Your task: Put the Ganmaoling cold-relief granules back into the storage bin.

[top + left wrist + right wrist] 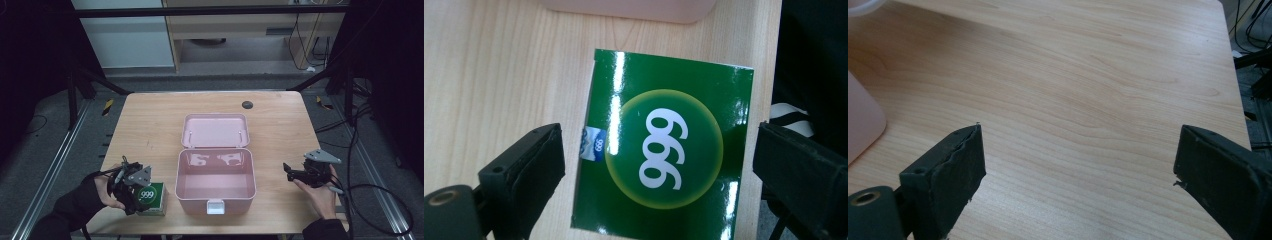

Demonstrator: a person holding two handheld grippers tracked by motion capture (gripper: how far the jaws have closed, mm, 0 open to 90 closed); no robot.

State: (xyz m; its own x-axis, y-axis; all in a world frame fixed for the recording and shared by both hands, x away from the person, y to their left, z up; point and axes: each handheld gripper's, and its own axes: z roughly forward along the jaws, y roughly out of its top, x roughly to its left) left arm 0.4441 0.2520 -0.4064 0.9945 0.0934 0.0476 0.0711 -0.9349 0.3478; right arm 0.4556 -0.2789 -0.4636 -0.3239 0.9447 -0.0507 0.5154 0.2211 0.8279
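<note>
A green box marked 999 [151,197] lies flat near the table's front left corner, just left of an open pink case [215,172]. My left gripper [136,196] hovers directly over the green box [664,145], open, with one jaw on each side of it and neither touching. The pink case's lid [215,130] is laid back flat and its tub holds nothing. My right gripper [292,172] is held open above bare wood to the right of the case, pointing toward it; the pink case's edge [860,120] shows at the left of the right gripper view.
A wooden table [150,120] carries everything. A small dark round grommet [247,105] sits near its far edge. A white latch [215,205] is on the case's front wall. Cables [380,190] trail off the right side over the floor.
</note>
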